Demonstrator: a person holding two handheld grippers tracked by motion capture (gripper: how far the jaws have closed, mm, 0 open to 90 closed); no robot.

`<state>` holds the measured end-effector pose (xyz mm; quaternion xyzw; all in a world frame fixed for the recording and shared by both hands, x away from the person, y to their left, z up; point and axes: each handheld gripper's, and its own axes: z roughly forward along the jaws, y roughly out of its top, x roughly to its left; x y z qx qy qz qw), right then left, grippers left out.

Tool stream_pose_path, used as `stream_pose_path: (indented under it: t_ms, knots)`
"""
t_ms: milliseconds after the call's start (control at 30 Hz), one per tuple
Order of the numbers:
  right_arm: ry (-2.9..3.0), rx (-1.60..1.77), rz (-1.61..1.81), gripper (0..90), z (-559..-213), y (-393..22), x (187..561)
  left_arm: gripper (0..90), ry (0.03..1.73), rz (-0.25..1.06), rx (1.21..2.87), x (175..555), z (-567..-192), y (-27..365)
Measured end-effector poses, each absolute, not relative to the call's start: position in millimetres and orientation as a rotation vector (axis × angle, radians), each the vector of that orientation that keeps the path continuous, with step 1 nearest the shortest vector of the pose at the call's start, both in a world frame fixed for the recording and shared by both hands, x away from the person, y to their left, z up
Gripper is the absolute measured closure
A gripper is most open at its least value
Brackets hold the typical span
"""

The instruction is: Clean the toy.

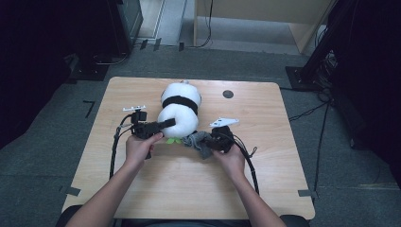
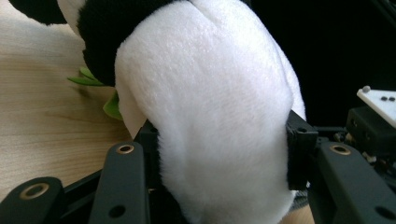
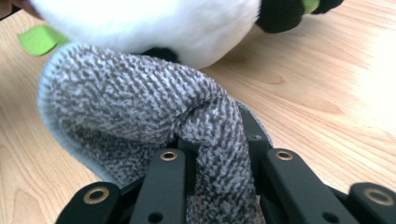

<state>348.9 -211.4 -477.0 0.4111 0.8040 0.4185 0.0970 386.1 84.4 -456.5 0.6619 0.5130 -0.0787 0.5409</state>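
A black-and-white plush panda [image 1: 178,111] lies in the middle of the wooden table [image 1: 189,184]. My left gripper [image 1: 166,124] comes in from its left side. In the left gripper view the jaws pinch a white rounded part of the panda [image 2: 215,107], and the left gripper [image 2: 224,154] is shut on it. A grey knitted cloth [image 1: 198,142] lies at the panda's near end, and my right gripper [image 1: 210,141] holds it. The right gripper view has the knitted cloth [image 3: 135,107] bunched between the jaws, with the right gripper [image 3: 217,144] shut on it. Green felt leaves [image 1: 172,140] poke out beside the cloth.
A small black round disc [image 1: 228,93] sits on the table's far right part. Dark equipment stands [image 1: 326,52] flank the table at the back, and cables [image 1: 307,112] run over the grey floor. A light wooden cabinet [image 1: 265,14] stands behind.
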Motion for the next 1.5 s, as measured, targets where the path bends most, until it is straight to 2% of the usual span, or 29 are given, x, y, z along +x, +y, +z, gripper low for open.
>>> stream_pose_path:
  t_ms: [533,1033,1267,1367,1500]
  knots:
    - [2.235,1.397,1.255,76.6,-469,-258,362,50.4,1.151,-0.119,1.629,385,-447,93]
    - [2.093,1.476,1.228,75.2,-464,-301,374,50.2,1.207,-0.030,1.568,409,-452,151]
    - [2.043,1.509,1.170,74.9,-474,-318,386,49.6,1.252,-0.020,1.626,419,-465,167]
    - [2.035,1.540,1.137,73.9,-481,-322,393,48.3,1.237,-0.036,1.624,422,-472,168]
    - [2.038,1.541,1.098,72.1,-492,-322,402,41.4,1.207,-0.006,1.689,424,-483,169]
